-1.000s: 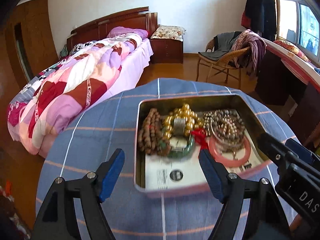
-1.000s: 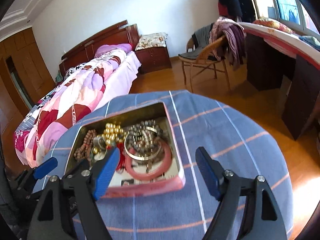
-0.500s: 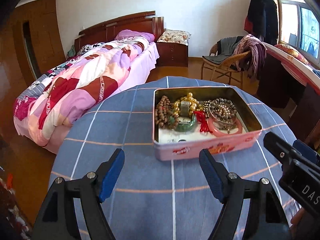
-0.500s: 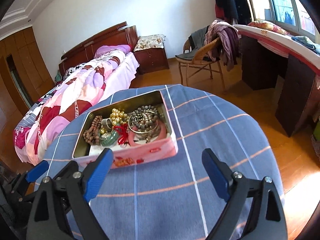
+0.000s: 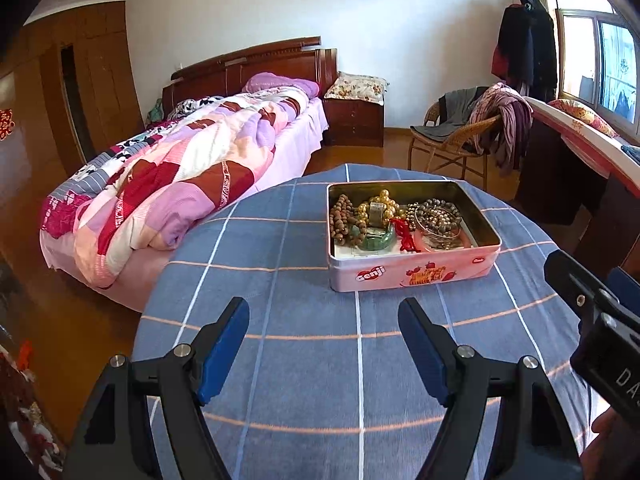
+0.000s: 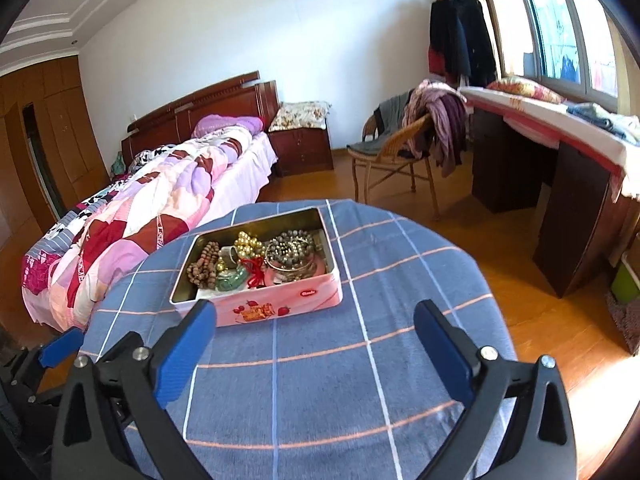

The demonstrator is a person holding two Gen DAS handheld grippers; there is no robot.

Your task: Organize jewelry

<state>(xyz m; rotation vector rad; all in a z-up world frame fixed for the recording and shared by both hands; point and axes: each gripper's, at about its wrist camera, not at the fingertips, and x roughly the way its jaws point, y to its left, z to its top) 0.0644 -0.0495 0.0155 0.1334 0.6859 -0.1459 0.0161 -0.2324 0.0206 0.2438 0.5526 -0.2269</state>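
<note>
Tin [image 5: 412, 276] now farther beyond both grippers [image 6: 316, 312]

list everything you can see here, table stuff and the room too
tin: one, pink, open, on the table
jewelry: heap, brown, gold, grey beads, green and pink bangles, in the tin
table: one, blue checked cloth, near
bed: one, pink patchwork quilt, left
nightstand: one, dark wood, beside the bed
chair: one, wicker, draped with clothes
desk: one, dark, under the window
left gripper: jaws open, empty
right gripper: jaws opening, empty
</note>
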